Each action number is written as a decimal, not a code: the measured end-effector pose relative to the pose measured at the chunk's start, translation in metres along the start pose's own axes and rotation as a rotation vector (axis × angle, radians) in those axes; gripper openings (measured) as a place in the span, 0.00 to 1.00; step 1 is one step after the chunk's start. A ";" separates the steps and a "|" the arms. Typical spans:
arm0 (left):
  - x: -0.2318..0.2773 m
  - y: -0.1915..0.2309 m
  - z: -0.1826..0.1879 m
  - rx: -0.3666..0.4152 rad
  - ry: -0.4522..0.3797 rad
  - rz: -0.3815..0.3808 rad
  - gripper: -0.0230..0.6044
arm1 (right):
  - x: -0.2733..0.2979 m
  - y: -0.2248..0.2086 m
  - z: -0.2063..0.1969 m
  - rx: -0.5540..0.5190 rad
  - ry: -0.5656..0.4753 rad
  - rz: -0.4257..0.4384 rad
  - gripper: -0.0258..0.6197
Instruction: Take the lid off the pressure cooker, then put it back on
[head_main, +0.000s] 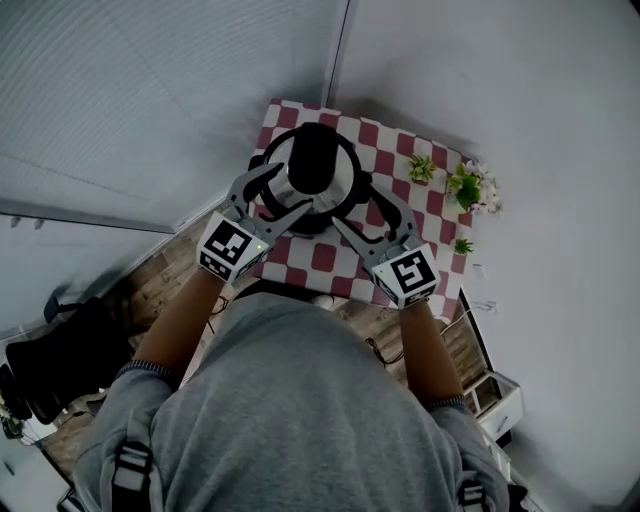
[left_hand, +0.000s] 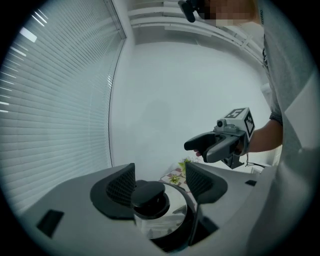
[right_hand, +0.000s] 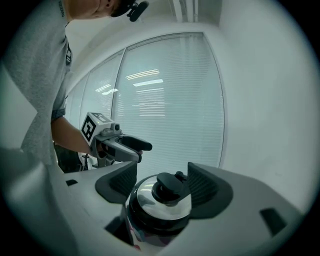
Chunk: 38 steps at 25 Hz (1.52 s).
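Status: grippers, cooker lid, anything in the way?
Left gripper open, right gripper open, neither gripping. Lid on pressure cooker. Plants aside, nothing blocking.

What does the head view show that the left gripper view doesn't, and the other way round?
Only the head view: the whole red-and-white checked cloth, the person's grey back and the left gripper from outside. Only the left gripper view: its own ribbed pads up close, standing apart beside the lid's black knob. Both: the shiny pressure cooker lid, the right gripper and the little plants.
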<state>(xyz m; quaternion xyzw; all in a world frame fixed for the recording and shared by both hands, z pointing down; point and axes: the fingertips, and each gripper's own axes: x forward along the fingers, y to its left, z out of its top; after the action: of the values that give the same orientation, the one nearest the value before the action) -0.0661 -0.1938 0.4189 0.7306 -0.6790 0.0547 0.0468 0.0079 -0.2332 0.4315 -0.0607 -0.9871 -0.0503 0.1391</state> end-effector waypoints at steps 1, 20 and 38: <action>0.001 0.005 -0.003 0.008 0.011 -0.011 0.55 | 0.005 -0.003 0.000 -0.003 0.011 0.001 0.54; 0.046 0.032 -0.072 0.258 0.467 -0.385 0.56 | 0.088 -0.007 -0.039 -0.097 0.411 0.201 0.58; 0.066 0.023 -0.112 0.420 0.765 -0.709 0.56 | 0.120 -0.018 -0.084 -0.184 0.707 0.358 0.60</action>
<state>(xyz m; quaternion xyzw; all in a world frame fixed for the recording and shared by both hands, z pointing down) -0.0858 -0.2450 0.5388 0.8359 -0.3011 0.4305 0.1589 -0.0869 -0.2477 0.5440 -0.2228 -0.8437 -0.1312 0.4704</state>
